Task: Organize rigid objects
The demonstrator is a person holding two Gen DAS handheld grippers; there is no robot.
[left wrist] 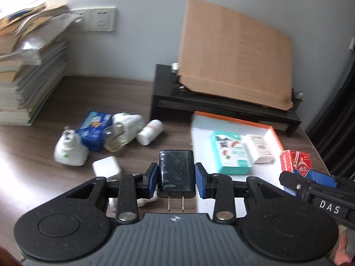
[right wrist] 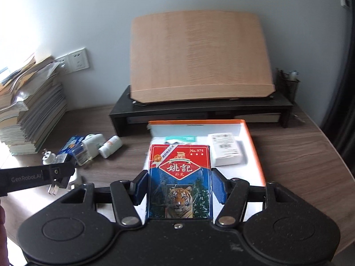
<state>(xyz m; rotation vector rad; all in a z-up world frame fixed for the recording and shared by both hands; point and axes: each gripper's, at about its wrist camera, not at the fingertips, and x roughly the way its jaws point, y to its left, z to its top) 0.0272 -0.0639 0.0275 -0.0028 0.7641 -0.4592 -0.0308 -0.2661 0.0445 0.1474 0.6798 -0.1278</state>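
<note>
Left wrist: blk charger (left wrist: 176, 173), dusty, prongs back.

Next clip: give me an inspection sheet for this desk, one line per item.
Surface: wooden desk.
Job's things: orange-rimmed tray holds a teal box and a white box; black charger and card pack are held above the desk.
Clutter: white plug-in units, blue packet, small bottle, white adapter.
Grippers: left tongs shut on black charger; right tongs shut on card pack.
Cables: nothing seen.
Surroundings: book stack, wall sockets, wooden board on black riser.
</note>
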